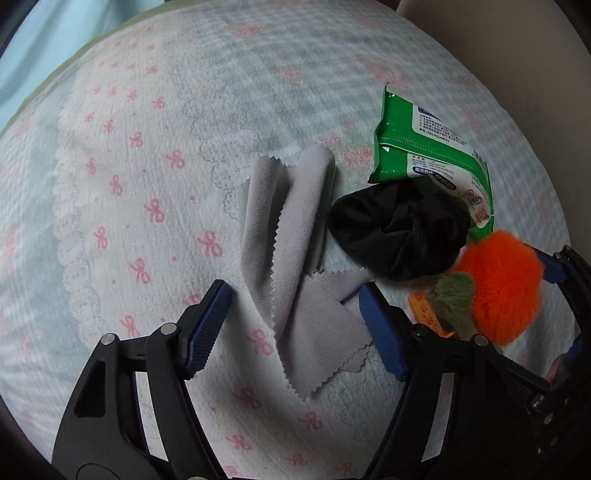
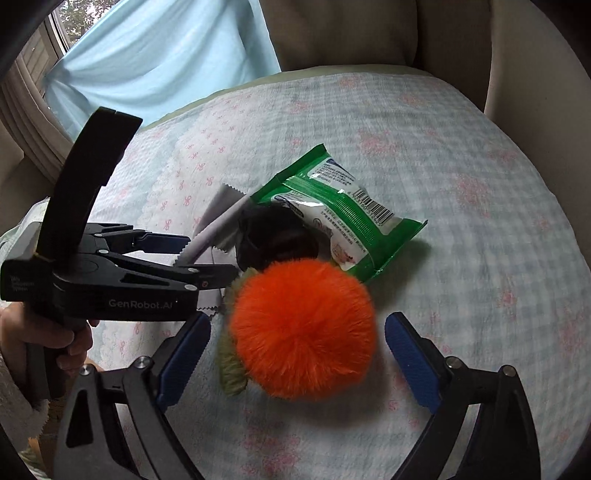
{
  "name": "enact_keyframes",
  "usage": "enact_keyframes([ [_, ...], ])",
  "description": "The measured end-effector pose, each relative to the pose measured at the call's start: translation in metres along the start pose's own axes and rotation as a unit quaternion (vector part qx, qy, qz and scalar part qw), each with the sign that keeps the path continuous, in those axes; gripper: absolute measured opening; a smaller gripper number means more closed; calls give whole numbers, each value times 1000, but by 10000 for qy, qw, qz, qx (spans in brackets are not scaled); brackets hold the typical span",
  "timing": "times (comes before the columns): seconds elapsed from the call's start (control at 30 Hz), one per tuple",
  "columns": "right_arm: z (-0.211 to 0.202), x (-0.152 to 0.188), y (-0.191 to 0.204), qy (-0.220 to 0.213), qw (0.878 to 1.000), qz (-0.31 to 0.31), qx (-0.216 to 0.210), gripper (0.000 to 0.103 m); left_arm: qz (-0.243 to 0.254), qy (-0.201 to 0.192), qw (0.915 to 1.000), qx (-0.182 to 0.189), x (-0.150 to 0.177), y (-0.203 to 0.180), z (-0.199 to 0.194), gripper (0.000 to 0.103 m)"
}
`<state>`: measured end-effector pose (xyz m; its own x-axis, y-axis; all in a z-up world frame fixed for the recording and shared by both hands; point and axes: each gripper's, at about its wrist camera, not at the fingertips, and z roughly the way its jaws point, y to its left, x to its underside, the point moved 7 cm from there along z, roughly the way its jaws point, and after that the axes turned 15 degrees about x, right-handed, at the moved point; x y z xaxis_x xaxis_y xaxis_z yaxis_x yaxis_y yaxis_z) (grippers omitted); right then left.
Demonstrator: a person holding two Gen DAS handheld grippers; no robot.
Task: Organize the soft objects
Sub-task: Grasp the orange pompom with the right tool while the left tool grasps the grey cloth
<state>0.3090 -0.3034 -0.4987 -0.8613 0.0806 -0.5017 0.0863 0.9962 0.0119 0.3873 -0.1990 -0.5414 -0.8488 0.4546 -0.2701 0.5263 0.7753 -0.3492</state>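
A grey cleaning cloth [image 1: 295, 258] with zigzag edges lies crumpled on the patterned cushion [image 1: 147, 184]. My left gripper [image 1: 295, 299] is open, its blue pads either side of the cloth's lower part. A black scrunchie [image 1: 399, 229] lies right of the cloth, partly under a green wipes packet [image 1: 417, 147]. An orange fluffy pompom [image 2: 303, 328] with a green fuzzy leaf [image 2: 231, 369] sits between the open fingers of my right gripper [image 2: 295, 354]. The pompom [image 1: 502, 284] also shows at the right of the left wrist view. The packet [image 2: 343, 214] and scrunchie [image 2: 273, 236] lie just behind it.
The cushion [image 2: 461, 184] fills a beige armchair [image 2: 369, 33]. A light blue curtain [image 2: 159, 55] hangs behind at the left. The left gripper's body [image 2: 122, 280] and the hand holding it are at the left of the right wrist view.
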Motion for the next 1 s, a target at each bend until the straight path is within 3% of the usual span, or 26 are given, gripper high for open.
enact_keyframes([
  [0.03, 3, 1, 3, -5, 10000, -60, -13, 79, 169, -29, 9998, -95, -1, -3, 2, 58],
  [0.13, 13, 4, 7, -28, 9998, -188, 7, 67, 477, -51, 9987, -197, -3, -9, 6, 48],
  [0.27, 17, 4, 6, -35, 9998, -164, -69, 47, 496, -62, 9986, -176, -8, -10, 6, 21],
  [0.47, 11, -2, 11, -136, 9996, -223, -123, 38, 232, -122, 9996, -55, -18, -2, 2, 13],
  [1.0, -25, -11, 7, -381, 9992, -55, -146, 36, -129, -495, 9987, 49, -12, -6, -43, 11],
])
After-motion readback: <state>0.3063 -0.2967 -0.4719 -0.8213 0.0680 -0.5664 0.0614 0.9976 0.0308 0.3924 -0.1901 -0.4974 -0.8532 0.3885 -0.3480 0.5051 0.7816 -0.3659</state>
